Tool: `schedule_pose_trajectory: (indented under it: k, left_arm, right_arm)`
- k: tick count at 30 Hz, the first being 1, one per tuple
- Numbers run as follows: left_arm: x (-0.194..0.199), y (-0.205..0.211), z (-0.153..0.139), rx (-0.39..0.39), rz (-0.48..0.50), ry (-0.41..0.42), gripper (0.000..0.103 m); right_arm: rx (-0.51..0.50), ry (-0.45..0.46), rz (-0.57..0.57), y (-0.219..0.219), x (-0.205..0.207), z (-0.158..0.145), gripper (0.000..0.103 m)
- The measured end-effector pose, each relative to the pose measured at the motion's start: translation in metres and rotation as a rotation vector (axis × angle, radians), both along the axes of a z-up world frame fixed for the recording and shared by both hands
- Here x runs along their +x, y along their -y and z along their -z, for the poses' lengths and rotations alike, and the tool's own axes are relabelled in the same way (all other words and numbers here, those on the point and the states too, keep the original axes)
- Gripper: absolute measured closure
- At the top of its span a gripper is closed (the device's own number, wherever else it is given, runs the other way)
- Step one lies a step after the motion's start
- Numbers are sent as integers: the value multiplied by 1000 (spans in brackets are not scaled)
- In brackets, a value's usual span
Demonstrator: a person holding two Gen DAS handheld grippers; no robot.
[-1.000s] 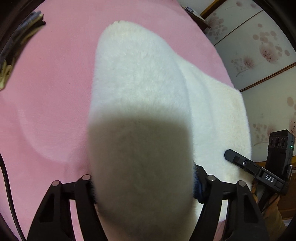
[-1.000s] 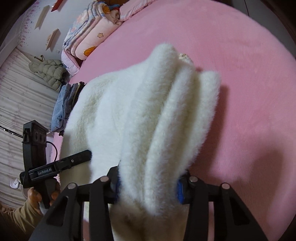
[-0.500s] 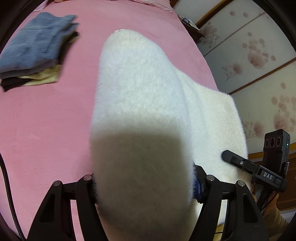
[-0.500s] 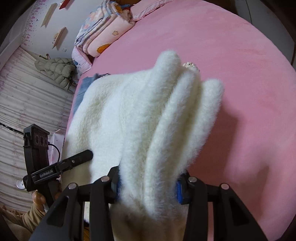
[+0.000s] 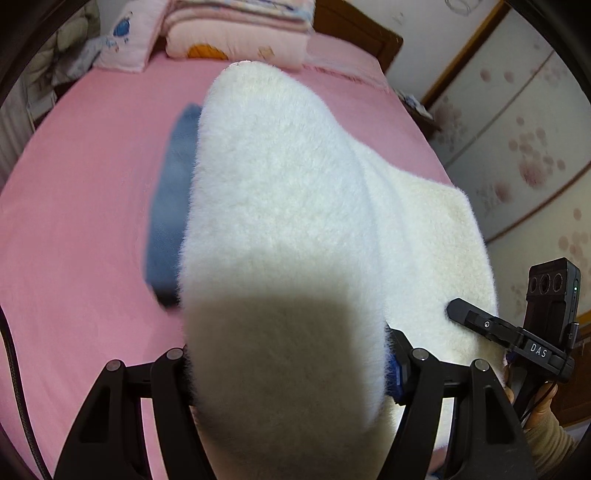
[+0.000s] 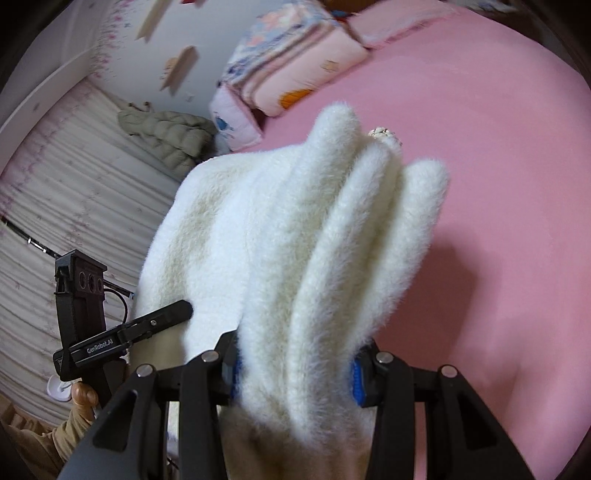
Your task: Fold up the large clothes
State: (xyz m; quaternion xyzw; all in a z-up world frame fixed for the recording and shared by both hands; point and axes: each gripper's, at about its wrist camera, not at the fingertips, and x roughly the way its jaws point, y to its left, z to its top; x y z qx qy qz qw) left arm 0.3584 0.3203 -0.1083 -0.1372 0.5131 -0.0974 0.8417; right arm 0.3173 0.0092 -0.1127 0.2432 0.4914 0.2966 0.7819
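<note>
A thick white fluffy garment [image 5: 295, 206] hangs between my two grippers above the pink bed [image 5: 85, 206]. My left gripper [image 5: 291, 373] is shut on one bunched end of it; the fleece hides the fingertips. My right gripper [image 6: 295, 373] is shut on the other end, where the garment [image 6: 314, 240] stands up in several thick folds. Each view shows the other gripper off to the side against the fleece: the right one [image 5: 517, 332] in the left wrist view, the left one [image 6: 122, 332] in the right wrist view.
A folded blue garment [image 5: 170, 206] lies on the bed behind the fleece. Folded quilts and pillows [image 5: 229, 33] are stacked at the head of the bed. A green padded coat [image 6: 170, 136] lies beside the bed by the curtains. A floral wall [image 5: 524, 122] is at the right.
Both grippers have tilted up with the garment held: the views now reach the quilts at the bed's head. The blue folded pile has slid from upper left to behind the fleece.
</note>
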Motion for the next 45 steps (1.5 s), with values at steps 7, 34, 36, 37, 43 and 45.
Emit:
schedule_pose_trajectory:
  k: [7, 34, 36, 37, 43, 45]
  left_arm:
    - [118, -86, 55, -11, -21, 44, 34]
    - [99, -105, 103, 143, -145, 53, 1]
    - [73, -95, 85, 154, -152, 78, 1]
    - [62, -88, 75, 151, -151, 84, 1]
    - [-30, -32, 14, 148, -136, 113, 1]
    - [-61, -8, -6, 150, -130, 115, 1]
  right_arm:
    - [-36, 53, 1, -79, 133, 33, 61]
    - [-296, 23, 7, -96, 168, 65, 46]
    - [-274, 40, 7, -81, 152, 51, 46]
    - [-266, 41, 12, -71, 138, 42, 46]
    - [-187, 8, 32, -7, 56, -5, 46]
    - [-173, 4, 35, 12, 29, -20, 46]
